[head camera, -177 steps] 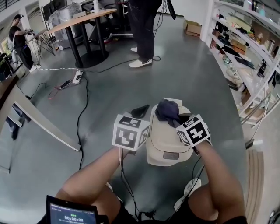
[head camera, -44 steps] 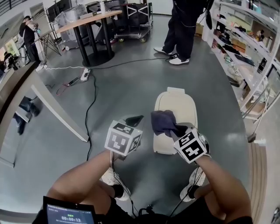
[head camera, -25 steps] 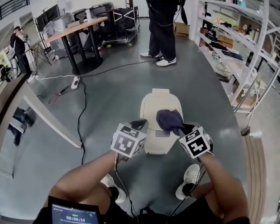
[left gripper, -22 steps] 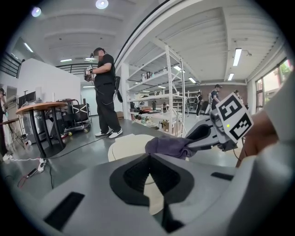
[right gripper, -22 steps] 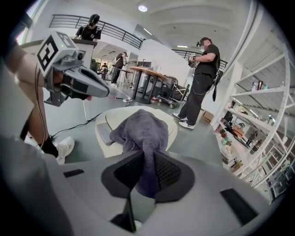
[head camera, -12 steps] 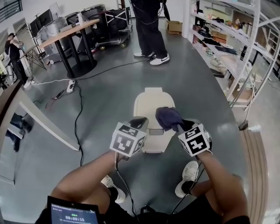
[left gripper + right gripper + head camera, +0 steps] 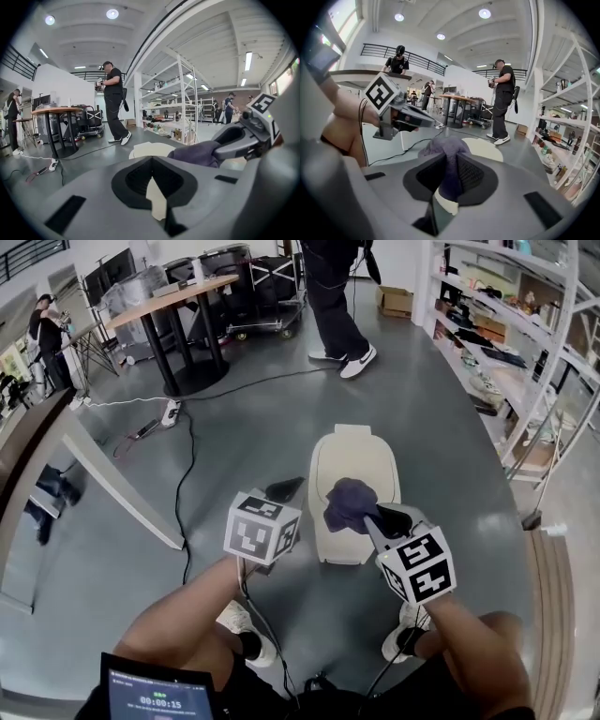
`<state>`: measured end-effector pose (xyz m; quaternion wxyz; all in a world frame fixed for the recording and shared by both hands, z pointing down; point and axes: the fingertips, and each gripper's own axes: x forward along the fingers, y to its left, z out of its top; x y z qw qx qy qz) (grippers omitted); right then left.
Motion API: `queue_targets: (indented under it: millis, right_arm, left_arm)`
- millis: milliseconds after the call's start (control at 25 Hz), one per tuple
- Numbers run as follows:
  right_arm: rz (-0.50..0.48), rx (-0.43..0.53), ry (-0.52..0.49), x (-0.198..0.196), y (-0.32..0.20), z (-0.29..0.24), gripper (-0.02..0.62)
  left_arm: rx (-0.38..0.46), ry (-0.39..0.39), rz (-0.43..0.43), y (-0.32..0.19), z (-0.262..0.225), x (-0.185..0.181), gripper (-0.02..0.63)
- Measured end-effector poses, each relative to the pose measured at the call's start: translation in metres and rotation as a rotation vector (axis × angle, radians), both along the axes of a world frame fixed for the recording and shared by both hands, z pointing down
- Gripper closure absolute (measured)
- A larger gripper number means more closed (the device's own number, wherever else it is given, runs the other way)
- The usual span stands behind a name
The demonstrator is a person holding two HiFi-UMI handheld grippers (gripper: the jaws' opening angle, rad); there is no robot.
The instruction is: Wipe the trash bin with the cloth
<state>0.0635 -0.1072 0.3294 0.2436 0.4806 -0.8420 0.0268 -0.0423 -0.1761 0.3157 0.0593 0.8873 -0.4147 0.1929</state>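
The wiping looks to be under way, not finished. The right gripper (image 7: 369, 518) has its jaws clamped on a bunched dark purple cloth (image 7: 348, 502), and it holds the cloth over the near half of the trash bin (image 7: 356, 457). From the head view the cloth seems to rest on the lid, or sit just above it; which of the two cannot be told. The far half of the lid lies bare beyond the cloth. Nothing on the bin shows which parts have been wiped: there are no wet streaks and no marks. The sides are hardly seen from above, so they probably remain to be done along with the rest of the top.

The left gripper (image 7: 284, 489) hangs just beside the bin's left edge. Its jaws are together with nothing between them, and it takes no part in the wiping.

The bin stands on the grey floor (image 7: 234, 427) right in front of the person's feet. It is cream-coloured, with a closed, rounded lid and a small tab at its far end. The surface looks smooth and clean. The cloth is soft and crumpled, with a loose bulge hanging past the jaws.
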Motion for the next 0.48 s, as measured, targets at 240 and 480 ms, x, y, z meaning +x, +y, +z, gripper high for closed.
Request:
queue_targets:
  millis: [240, 480]
  right_arm:
    - [-0.158, -0.103, -0.025, -0.075, 0.027, 0.043, 0.526]
    - [-0.124, -0.210, 0.057, -0.097, 0.014, 0.102, 0.526]
  left_arm:
    - [-0.039, -0.010, -0.060, 0.003, 0.027, -0.031, 0.604]
    - [-0.143, 0.111, -0.149, 0.011, 0.027, -0.066, 0.604]
